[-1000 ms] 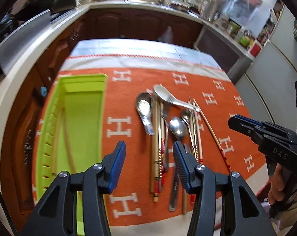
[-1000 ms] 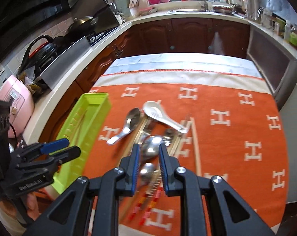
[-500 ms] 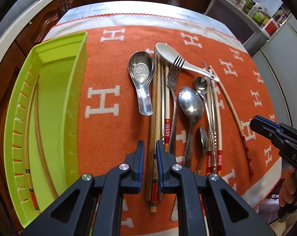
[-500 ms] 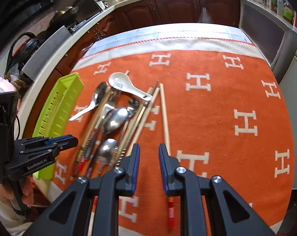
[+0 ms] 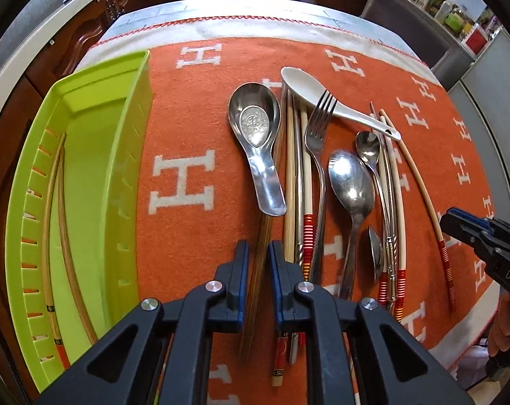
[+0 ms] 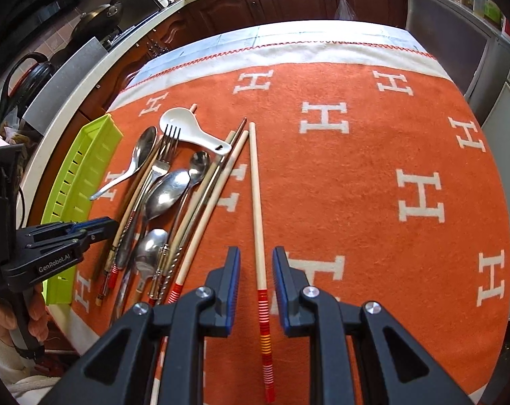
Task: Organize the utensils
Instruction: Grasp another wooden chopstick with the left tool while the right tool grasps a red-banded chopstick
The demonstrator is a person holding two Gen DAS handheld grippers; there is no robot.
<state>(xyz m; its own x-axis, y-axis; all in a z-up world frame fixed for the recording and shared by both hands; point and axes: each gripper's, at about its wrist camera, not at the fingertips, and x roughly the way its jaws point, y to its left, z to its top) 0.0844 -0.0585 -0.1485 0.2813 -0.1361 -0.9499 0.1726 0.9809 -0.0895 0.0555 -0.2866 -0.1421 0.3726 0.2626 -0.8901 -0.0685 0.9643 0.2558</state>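
On the orange cloth lies a row of utensils: a metal soup spoon point(image 5: 258, 141), a white ceramic spoon point(image 5: 322, 98), a fork point(image 5: 317, 141), metal spoons point(image 5: 351, 182) and several chopsticks. My left gripper point(image 5: 258, 253) points steeply down, its pads shut on a dark brown chopstick point(image 5: 266, 233) at the pile's left edge. My right gripper point(image 6: 256, 270) stands open astride a lone pale chopstick point(image 6: 256, 202) with red bands, with a gap on each side. A lime green tray point(image 5: 133, 141) at the left holds two chopsticks point(image 5: 64, 222).
The right gripper point(image 5: 457, 222) shows at the right edge of the left wrist view, and the left gripper point(image 6: 109, 224) with a hand at the left of the right wrist view. The green tray point(image 6: 86, 168) sits near the table's left edge. Wooden cabinets and a counter surround the table.
Both grippers have come down close to the cloth. The left jaws went from wide to narrow around the brown chopstick. The right gripper shifted from over the pile to the lone pale chopstick.
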